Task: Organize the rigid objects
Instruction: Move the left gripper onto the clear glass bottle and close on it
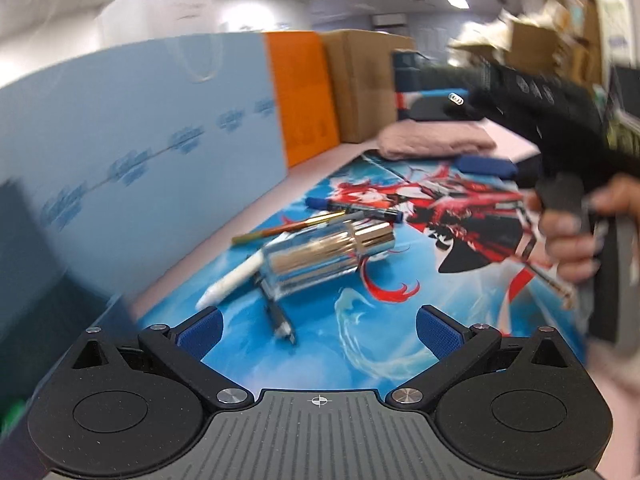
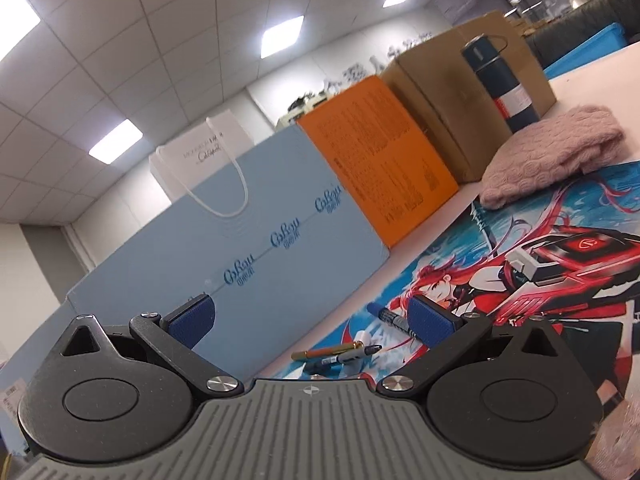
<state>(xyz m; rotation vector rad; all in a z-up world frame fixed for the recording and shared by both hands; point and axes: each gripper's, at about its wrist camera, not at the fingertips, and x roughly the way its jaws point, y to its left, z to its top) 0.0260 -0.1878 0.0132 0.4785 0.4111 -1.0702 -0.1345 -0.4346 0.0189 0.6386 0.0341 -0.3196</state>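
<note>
Left wrist view: left gripper (image 1: 318, 330) hovering wide open, empty, before metallic cylinder (image 1: 320, 254) lying across pens (image 1: 352, 212) on mat (image 1: 360, 340). Right gripper (image 2: 312, 322) likewise spread, holding nothing. Risk: cylinder rolling, scattering pens.

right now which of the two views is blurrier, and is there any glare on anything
The left wrist view is blurrier: motion smear across the shiny metal cylinder, the pens behind it and the right hand-held gripper. The cylinder carries streaky reflections. The right wrist view is sharp; the lettering on the blue box is crisp, with only fisheye bending and bright ceiling panels.
</note>
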